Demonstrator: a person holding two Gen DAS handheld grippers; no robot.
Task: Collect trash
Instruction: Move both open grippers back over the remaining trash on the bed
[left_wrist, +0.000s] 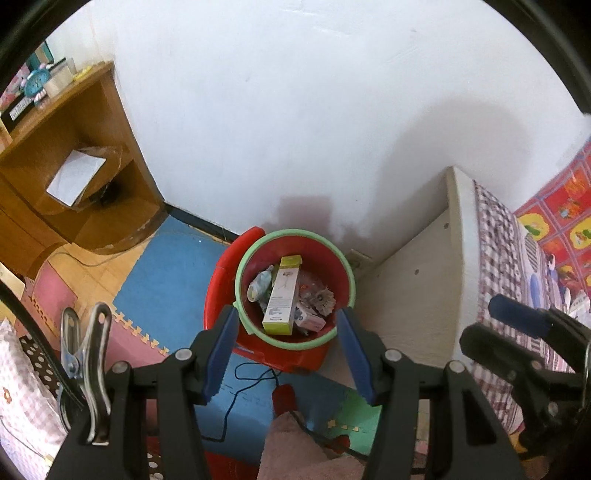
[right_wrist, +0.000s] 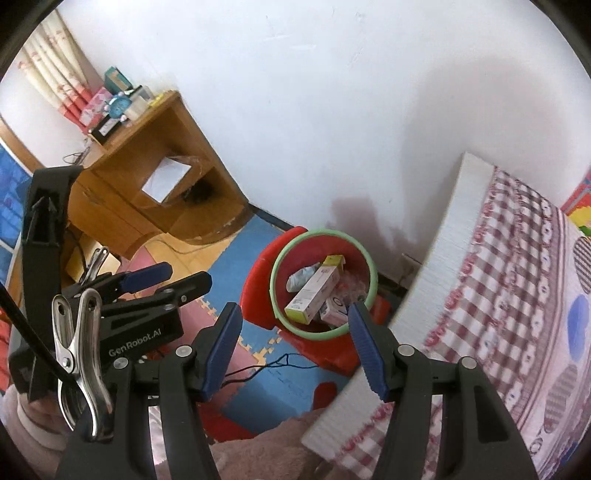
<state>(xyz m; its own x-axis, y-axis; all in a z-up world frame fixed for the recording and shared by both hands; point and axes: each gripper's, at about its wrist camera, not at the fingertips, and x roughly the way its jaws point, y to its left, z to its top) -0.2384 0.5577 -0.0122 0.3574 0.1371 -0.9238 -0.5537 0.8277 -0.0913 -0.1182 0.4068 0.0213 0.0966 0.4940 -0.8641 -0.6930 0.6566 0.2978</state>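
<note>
A: Nearest first: what are the tools doing?

B: Both are empty. The left gripper (left_wrist: 286, 349) has its blue pads apart with only floor and bin showing between them, and the right gripper (right_wrist: 293, 345) stands the same, jaws parted on nothing.

A: And the trash?

B: Below and beyond them, in the red bin (left_wrist: 295, 291) with the pale green rim, which sits on the foam floor mat (left_wrist: 166, 273) between the bed (right_wrist: 498, 295) and the wooden cabinet (left_wrist: 74, 177), close to the white wall (left_wrist: 295, 110). On top lies a long white-and-yellow carton (left_wrist: 281, 295), tilted against the bin's inner side, with a smaller pink-and-white box (left_wrist: 310, 319) and crumpled wrappers (left_wrist: 260, 286) around it.

A: How would it all handle?

B: Probably light. The cartons look like thin card, stiff enough but easy to crush, so I'd pinch across the narrow faces near the middle. The wrappers seem soft and slippery. To move the whole load, the rim looks the firmest hold.
</note>
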